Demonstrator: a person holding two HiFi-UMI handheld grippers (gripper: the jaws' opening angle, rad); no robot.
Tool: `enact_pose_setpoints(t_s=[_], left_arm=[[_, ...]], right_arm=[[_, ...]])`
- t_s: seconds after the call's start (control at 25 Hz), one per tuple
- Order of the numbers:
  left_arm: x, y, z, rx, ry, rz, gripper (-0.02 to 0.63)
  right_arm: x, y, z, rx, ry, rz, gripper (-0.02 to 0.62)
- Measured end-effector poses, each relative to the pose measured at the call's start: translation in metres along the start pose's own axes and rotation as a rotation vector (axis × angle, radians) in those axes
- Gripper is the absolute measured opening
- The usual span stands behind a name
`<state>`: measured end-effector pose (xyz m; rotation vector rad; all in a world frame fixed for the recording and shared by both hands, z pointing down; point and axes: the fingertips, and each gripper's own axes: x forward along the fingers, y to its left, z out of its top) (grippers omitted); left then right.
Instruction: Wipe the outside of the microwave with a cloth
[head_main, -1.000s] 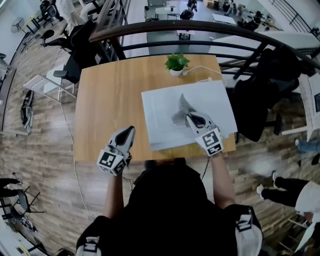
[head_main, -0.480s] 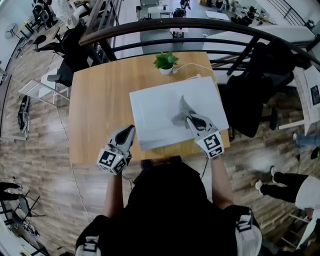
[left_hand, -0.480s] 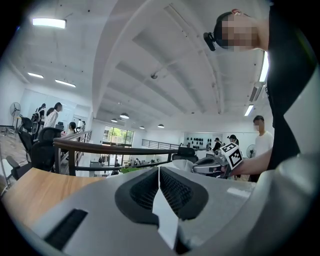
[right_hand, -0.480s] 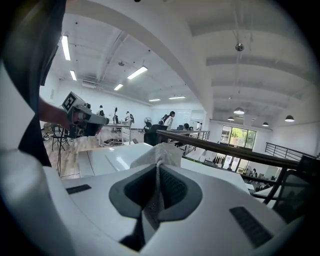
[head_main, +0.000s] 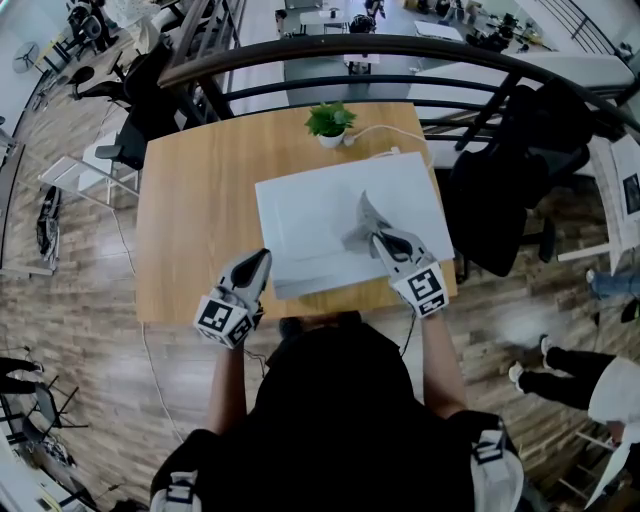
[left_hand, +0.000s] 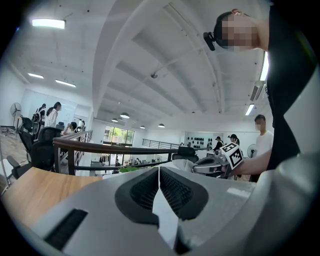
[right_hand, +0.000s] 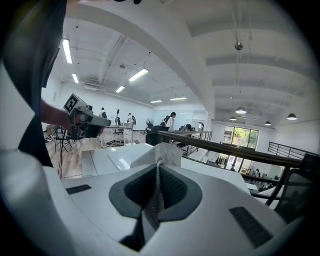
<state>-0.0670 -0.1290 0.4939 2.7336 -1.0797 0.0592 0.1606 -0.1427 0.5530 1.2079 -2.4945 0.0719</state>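
Note:
The white microwave stands on the wooden table, seen from above. My right gripper is over its top, right of the middle, shut on a pale grey cloth that bunches up past the jaws. In the right gripper view the cloth rises from between the jaws, with the microwave below. My left gripper hovers at the microwave's front left corner, shut with nothing in it. In the left gripper view its jaws meet, and the right gripper shows beyond.
A small potted plant and a white cable sit at the table's far edge. A dark curved railing runs behind the table. A black chair with dark cloth stands at the right. People stand on the floor around.
The table and microwave have slid left in the head view as the camera shifted. Both grippers keep their places in the picture, and the cloth stays gripped.

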Motion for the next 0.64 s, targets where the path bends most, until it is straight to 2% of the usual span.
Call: enact_pose_setpoints(t_s=[0.64], left_arm=[[-0.0037, 0.0011, 0.0010, 0.016, 0.013, 0.002, 0.009]], right_arm=[[0.0015, 0.0069, 0.0044, -0.011, -0.012, 0.034, 0.011]])
